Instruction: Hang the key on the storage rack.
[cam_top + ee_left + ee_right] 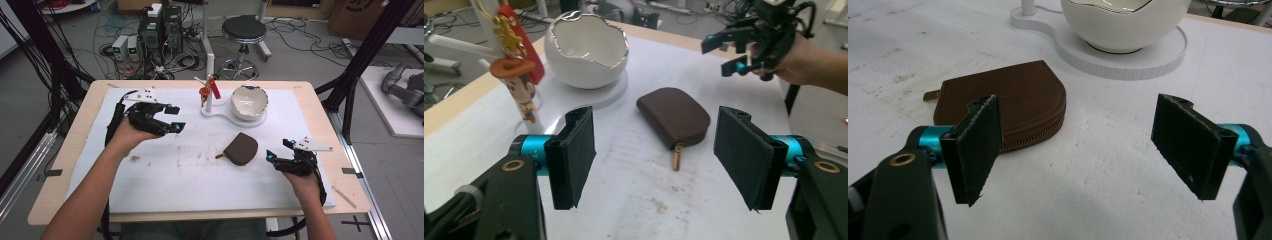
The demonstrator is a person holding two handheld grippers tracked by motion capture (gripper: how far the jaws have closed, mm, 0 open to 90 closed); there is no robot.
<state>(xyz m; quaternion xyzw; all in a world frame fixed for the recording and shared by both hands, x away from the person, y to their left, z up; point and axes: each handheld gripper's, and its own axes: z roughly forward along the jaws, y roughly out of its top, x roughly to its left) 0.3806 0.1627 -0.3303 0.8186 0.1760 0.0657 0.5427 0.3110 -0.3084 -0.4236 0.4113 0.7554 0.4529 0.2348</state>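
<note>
The left gripper (172, 118) hovers near the table's left edge, jaws wide apart and empty. The right gripper (280, 150), likewise spread and empty, rests near the right edge, just beside the brown pouch (241, 148).

Before you lies a plain dark-brown pouch (241, 148) with a tan zip pull, on a white mat (165, 175) flecked with brown stains. The bowl (249, 101) is white with a thin silver rim, on a white stand (215, 113). A red tag (214, 88) and an orange-haired figure charm (520, 85) hang there on gold links. Your left gripper (171, 119) and right gripper (276, 149) are black with turquoise collars. The table (75, 145) shows pale wood.
</note>
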